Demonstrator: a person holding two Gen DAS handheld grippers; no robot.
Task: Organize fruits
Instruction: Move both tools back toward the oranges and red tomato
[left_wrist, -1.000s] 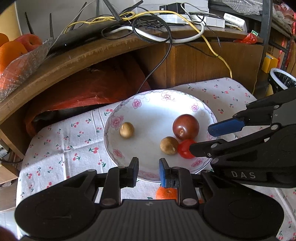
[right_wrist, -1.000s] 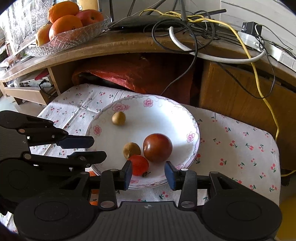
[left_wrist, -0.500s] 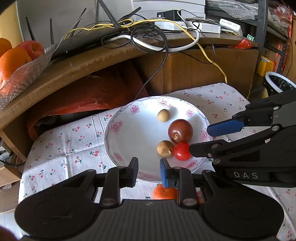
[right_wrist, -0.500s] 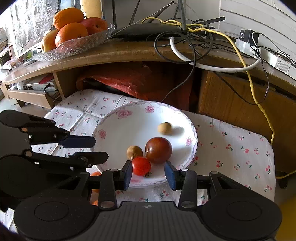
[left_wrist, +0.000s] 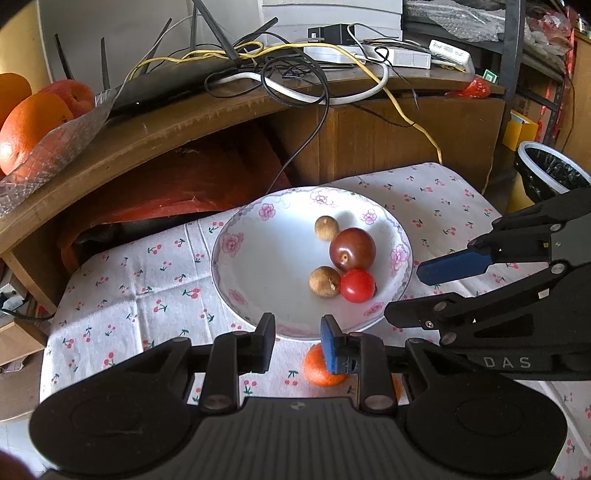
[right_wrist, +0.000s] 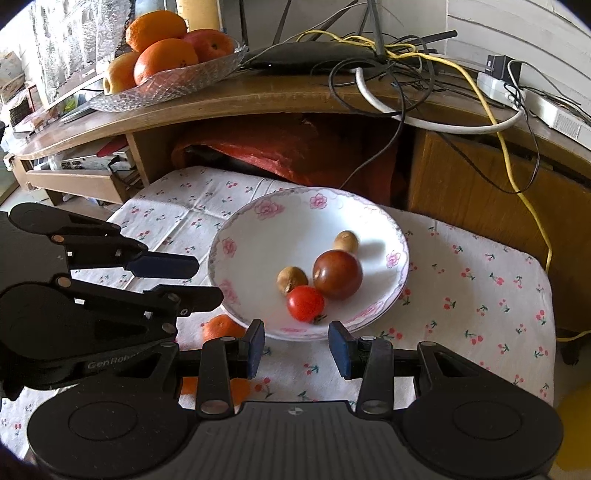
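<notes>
The small brown fruit has rolled from the plate's left side over to the right, and now rests just behind the dark plum. A second brown fruit and a red tomato touch in front of it on the flowered plate. An orange lies on the cloth beside the plate. The left gripper and right gripper both hover with jaws apart, empty, near the rim.

Cherry-print table bears plate and orange
</notes>
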